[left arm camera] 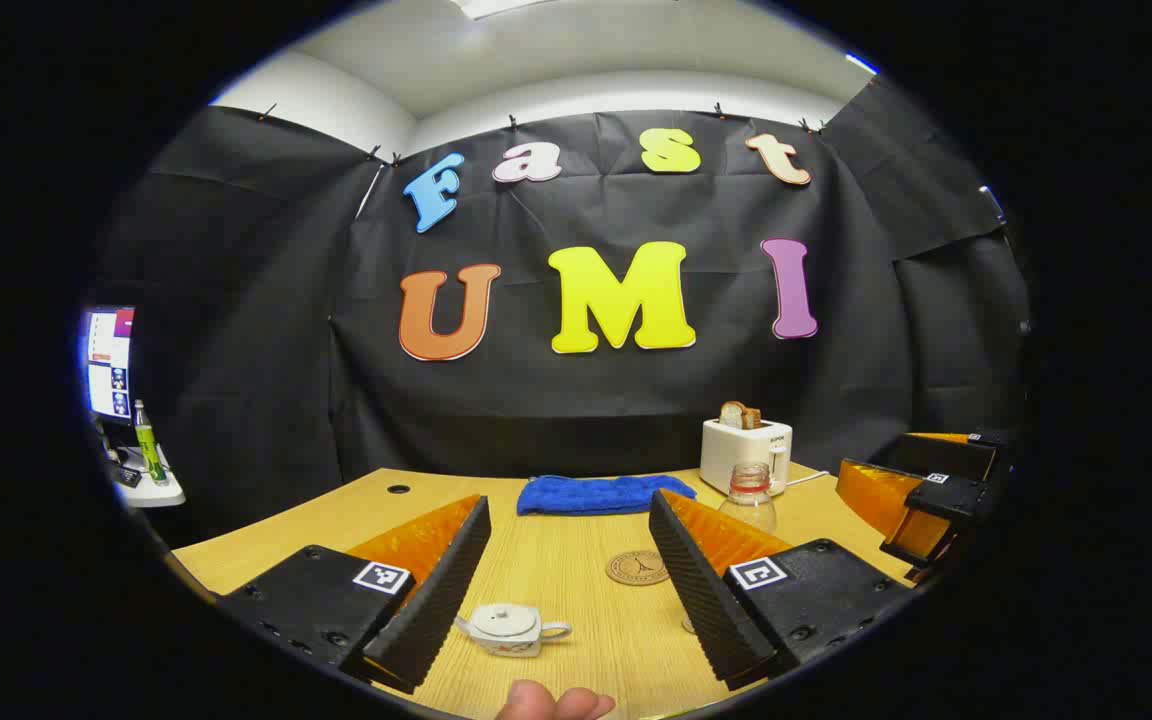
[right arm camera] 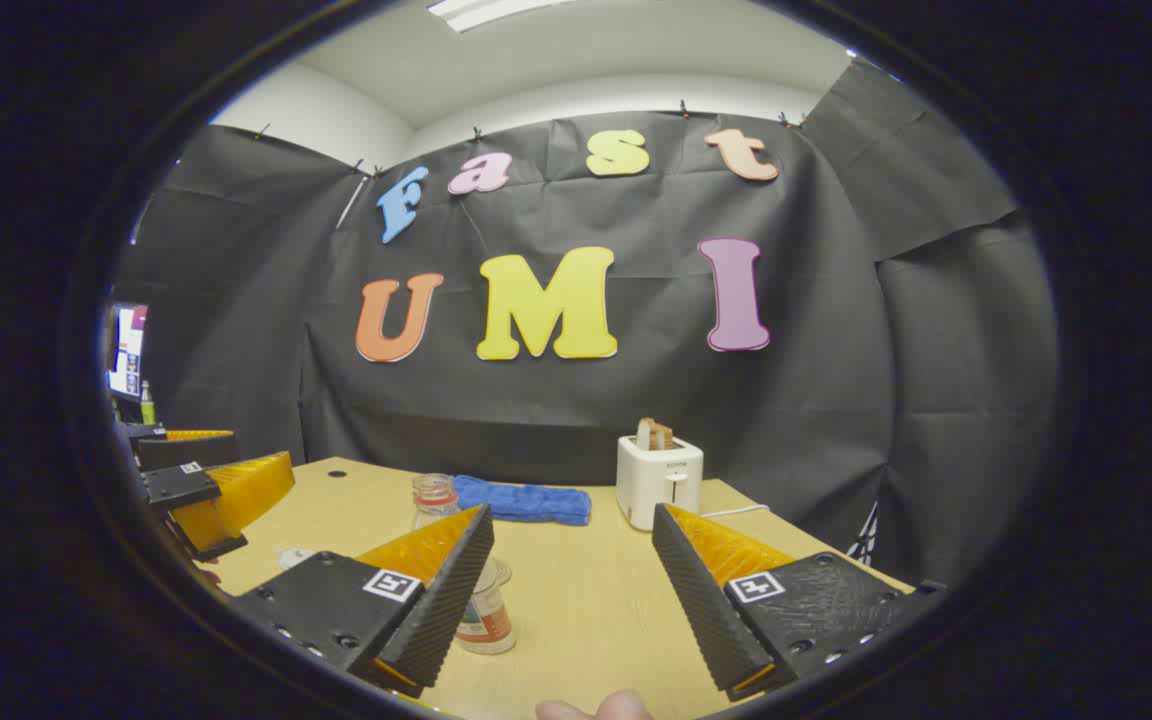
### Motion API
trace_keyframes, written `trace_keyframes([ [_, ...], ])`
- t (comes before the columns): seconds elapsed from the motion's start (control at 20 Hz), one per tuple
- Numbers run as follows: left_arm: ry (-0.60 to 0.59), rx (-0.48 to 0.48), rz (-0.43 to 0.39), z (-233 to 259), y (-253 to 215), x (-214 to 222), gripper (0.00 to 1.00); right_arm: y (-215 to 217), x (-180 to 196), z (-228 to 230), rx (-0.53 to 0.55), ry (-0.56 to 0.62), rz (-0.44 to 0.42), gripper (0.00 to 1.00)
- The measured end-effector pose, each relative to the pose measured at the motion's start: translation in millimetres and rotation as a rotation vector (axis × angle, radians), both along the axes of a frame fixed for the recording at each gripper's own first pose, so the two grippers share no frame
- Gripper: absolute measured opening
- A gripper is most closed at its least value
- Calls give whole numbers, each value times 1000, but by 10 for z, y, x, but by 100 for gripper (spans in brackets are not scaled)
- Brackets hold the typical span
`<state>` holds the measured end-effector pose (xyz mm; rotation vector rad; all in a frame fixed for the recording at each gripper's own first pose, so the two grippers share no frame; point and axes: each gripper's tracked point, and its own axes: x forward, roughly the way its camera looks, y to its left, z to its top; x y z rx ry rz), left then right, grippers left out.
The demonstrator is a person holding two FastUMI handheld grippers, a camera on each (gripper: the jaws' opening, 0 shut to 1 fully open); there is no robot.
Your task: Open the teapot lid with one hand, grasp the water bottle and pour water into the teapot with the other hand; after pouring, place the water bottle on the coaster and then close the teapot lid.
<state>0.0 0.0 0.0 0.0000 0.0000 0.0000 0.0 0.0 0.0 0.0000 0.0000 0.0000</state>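
Light wooden table [left arm camera: 576,580] in front of a black cloth wall.

In the left gripper view: left gripper [left arm camera: 570,600] released, jaws spread wide above the tabletop, nothing between them. Small white ceramic teapot [left arm camera: 508,628] upright on the wood near the left finger's tip, lid on, handle pointing right. Round brown cork coaster [left arm camera: 637,567] flat on the table beyond the teapot, toward the right finger, bare, stamped with a dark emblem too small to make out. Clear plastic water bottle with a reddish neck band [left arm camera: 750,495] upright behind the right finger, partly hidden by it, well apart from the coaster. White two-slot toaster [left arm camera: 745,452] just behind the bottle, bread sticking up from it, a short grey brand word on its front too small to read. Folded blue towel [left arm camera: 601,494] at the table's far edge. Fingertips of a person's hand [left arm camera: 556,704] at the bottom edge.

In the right gripper view: right gripper [right arm camera: 571,600] likewise released, jaws wide apart, holding nothing. Same bottle [right arm camera: 436,500] upright just behind the left finger, its lower part with a red-and-white label showing beside that finger's tip; label text unreadable. Toaster [right arm camera: 659,480] and towel [right arm camera: 524,500] farther back. Square black-and-white markers on both grippers' finger blocks.
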Motion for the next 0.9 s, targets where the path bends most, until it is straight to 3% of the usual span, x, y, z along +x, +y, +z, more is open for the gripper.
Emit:
trace_keyframes([
  [0.9,2,-2,20,-30,23,17,100,110,-28,-52,-3,9,26,97],
])
